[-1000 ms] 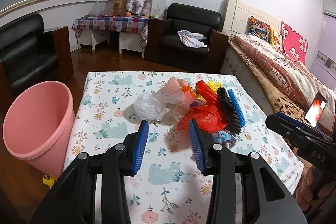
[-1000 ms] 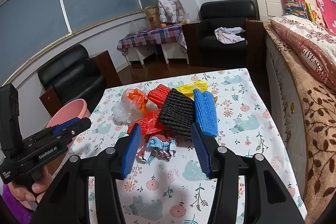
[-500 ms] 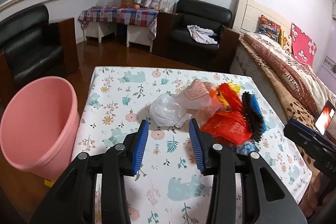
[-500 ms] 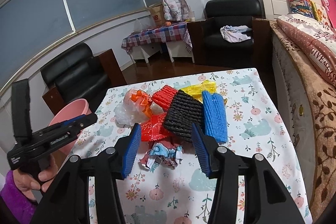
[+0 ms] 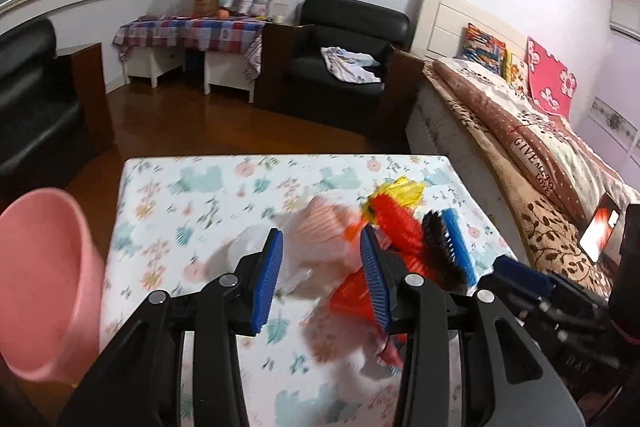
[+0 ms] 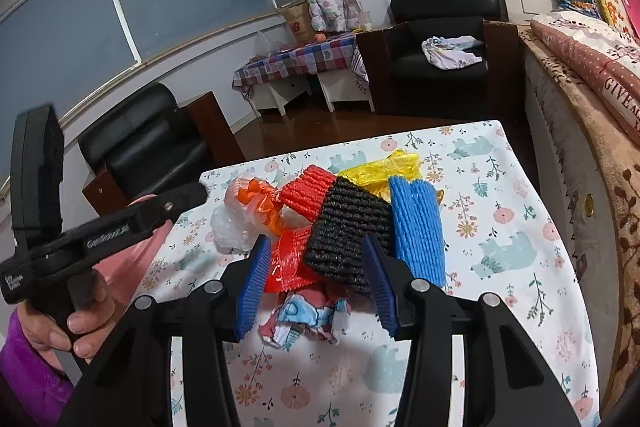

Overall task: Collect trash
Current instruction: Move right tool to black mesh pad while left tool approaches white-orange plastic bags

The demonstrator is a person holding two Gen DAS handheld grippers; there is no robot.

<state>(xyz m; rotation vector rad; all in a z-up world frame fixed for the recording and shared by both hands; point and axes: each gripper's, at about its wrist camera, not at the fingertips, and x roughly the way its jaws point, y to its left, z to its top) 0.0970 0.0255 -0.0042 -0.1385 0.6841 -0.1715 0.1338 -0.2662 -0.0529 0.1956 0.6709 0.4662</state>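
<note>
A heap of trash lies on the floral table [image 6: 520,227]: a clear plastic bag [image 5: 312,247], black foam net [image 6: 348,235], blue foam net [image 6: 418,227], red foam net [image 6: 306,191], red wrapper [image 6: 290,263], yellow bag [image 6: 384,171] and a crumpled printed wrapper [image 6: 308,315]. My left gripper [image 5: 320,279] is open, its jaws on either side of the clear bag. My right gripper [image 6: 314,283] is open just above the red wrapper and black net. A pink bin [image 5: 44,287] stands at the table's left side.
A bed [image 5: 540,147] runs along the right of the table. Black armchairs [image 5: 344,55] and a checked side table [image 5: 188,31] stand at the back. The left gripper's handle and the hand on it [image 6: 60,267] show in the right wrist view.
My left gripper has moved forward and to the right, from short of the heap to around the clear bag. My right gripper has crept closer to the heap. Both stay open.
</note>
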